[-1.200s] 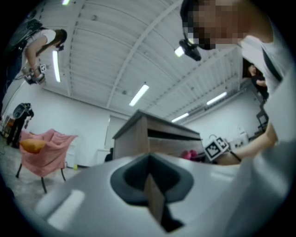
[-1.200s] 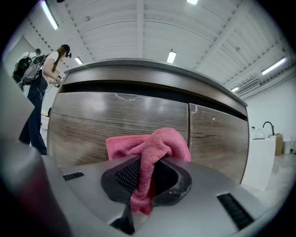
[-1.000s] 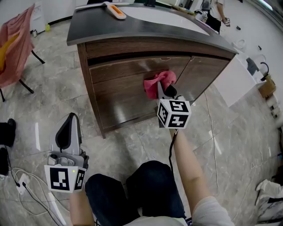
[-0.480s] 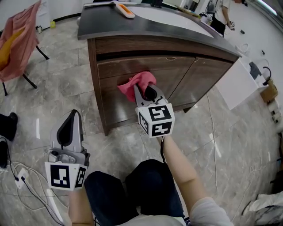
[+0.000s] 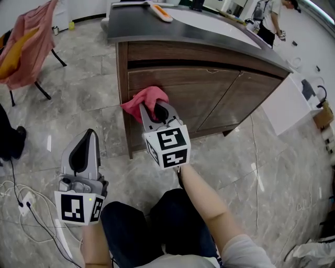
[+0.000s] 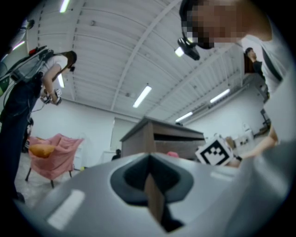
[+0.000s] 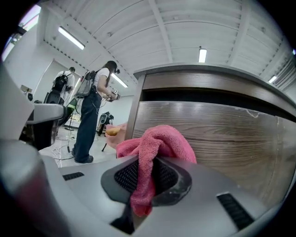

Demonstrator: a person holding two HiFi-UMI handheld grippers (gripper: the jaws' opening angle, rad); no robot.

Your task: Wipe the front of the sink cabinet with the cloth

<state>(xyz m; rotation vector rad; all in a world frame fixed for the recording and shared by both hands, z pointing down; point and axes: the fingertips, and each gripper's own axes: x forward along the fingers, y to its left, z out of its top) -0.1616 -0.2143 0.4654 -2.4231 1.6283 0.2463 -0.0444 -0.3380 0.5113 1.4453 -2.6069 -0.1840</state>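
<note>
Head view: right gripper (image 5: 155,114) pinches pink cloth (image 5: 142,99) against cabinet front (image 5: 209,97), centre frame, apparently mid-wipe. Left gripper (image 5: 85,149) is pressed together, idle. Next stroke probably sweeps right.

- Cloth (image 5: 146,98), pink terry: the fold nipped in the closed jaws of the right gripper (image 5: 154,112) is hidden inside them. In the head view its bunch covers the spot where it nears the wood, so contact cannot be told.
- Sink cabinet (image 5: 209,97): countertop (image 5: 209,32) cut by the top edge.
- Orange-and-white item (image 5: 162,11) on that countertop: too small to name.
- Draped chair (image 5: 23,49): cut by the left edge.
- Bystander (image 5: 273,18): cut by the top edge.
- Cables (image 5: 23,212): run off the lower left.
- Left gripper (image 6: 150,183), jaws together: body a near blur in its own view.
</note>
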